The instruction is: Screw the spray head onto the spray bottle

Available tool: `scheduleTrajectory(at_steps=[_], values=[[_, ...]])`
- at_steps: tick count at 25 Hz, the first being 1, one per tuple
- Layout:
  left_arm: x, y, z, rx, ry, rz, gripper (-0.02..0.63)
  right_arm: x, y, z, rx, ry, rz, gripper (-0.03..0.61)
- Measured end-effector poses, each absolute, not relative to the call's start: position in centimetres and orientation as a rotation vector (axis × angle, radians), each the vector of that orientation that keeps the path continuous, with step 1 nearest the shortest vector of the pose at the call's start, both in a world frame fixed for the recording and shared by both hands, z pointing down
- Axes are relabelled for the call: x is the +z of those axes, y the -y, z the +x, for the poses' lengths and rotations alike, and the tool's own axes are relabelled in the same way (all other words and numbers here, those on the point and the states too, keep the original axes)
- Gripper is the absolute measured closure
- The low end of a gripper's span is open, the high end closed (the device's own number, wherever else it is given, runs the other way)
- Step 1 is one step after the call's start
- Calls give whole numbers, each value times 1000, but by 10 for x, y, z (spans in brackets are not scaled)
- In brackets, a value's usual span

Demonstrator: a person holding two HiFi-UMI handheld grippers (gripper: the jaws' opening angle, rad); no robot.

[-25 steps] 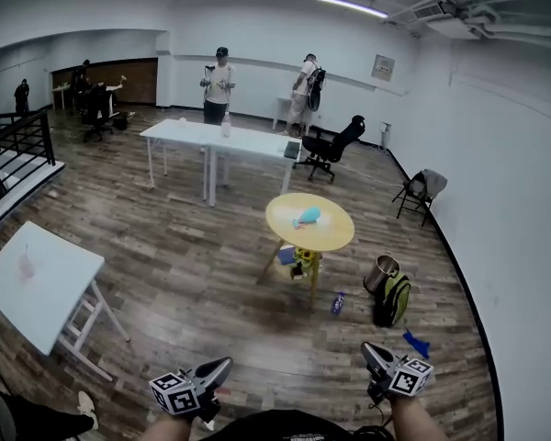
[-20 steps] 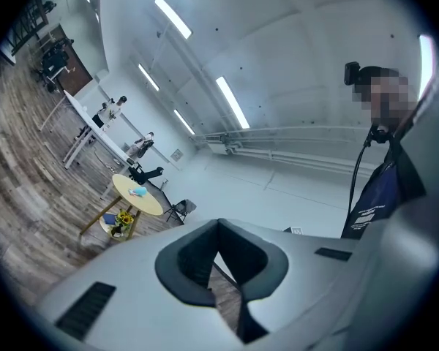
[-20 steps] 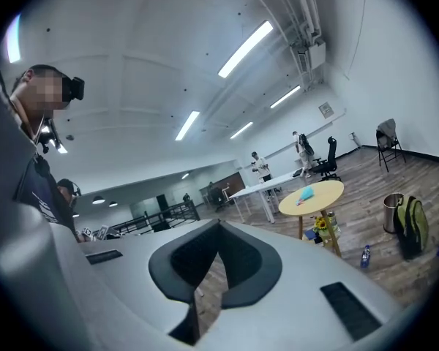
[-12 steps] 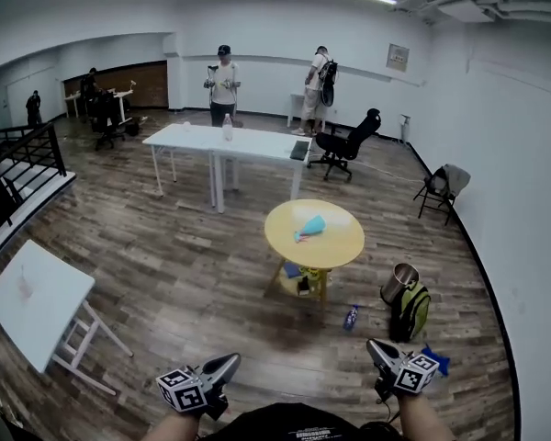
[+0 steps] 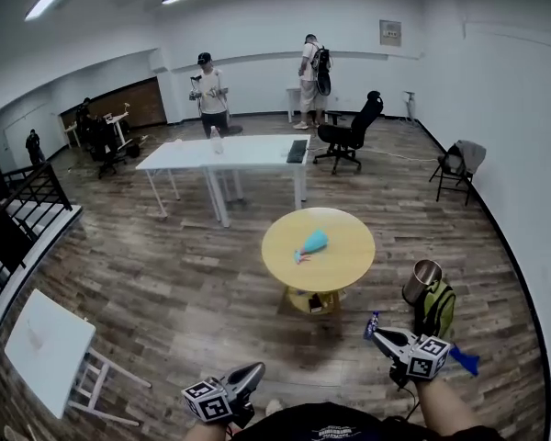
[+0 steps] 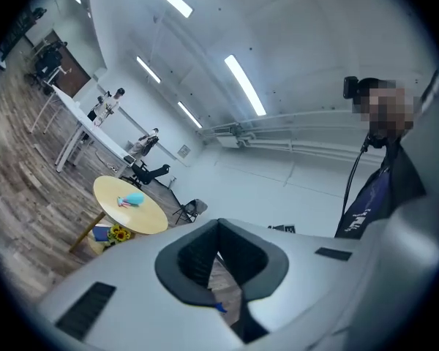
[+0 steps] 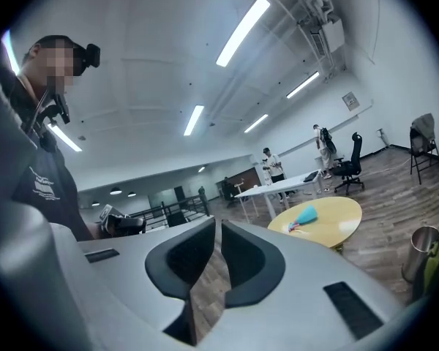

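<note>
Closer: round table [image 5: 354, 263], blue bottle [image 5: 312, 243] lying mid-tabletop.
Left gripper [image 5: 256, 371]: clenched, empty.
Right gripper [image 5: 377, 334]: my jaws just parting, empty.

The spray bottle [image 5: 312, 243] lies on the round table [image 5: 346, 257]. Behind it stands a long table [image 5: 253, 152] with a bottle [image 5: 217, 140] on it; two people [image 5: 209, 90] stand behind that one, a chair [image 5: 354, 134] at its right. Right of the round table a bin [image 5: 422, 279] stands just beside a backpack [image 5: 439, 310]. A small table [image 5: 39, 347] stands far left.
</note>
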State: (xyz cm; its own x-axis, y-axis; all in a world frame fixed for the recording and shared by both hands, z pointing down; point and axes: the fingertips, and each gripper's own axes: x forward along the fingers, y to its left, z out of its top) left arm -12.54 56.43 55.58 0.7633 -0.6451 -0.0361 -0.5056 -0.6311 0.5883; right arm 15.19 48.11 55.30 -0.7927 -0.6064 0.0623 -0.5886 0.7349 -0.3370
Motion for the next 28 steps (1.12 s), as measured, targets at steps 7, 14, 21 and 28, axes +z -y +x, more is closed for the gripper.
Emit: scheduleTrajectory(at_steps=[7,14,21,28], values=[[579,-377,-151,-398,727,2384,609,569,-331,137,-488,-2909,-1137,497],[575,-185,-195,-264,555,2495,609,557,-174,90,-452,-2851,-1314,461],[594,-61,-181,-271,582,2436,609,593,-48,71,-450,-3069,-1177,394],[616,48,-139,-276,833,2332,609,661,93,74,-201,-3497,-681,243]])
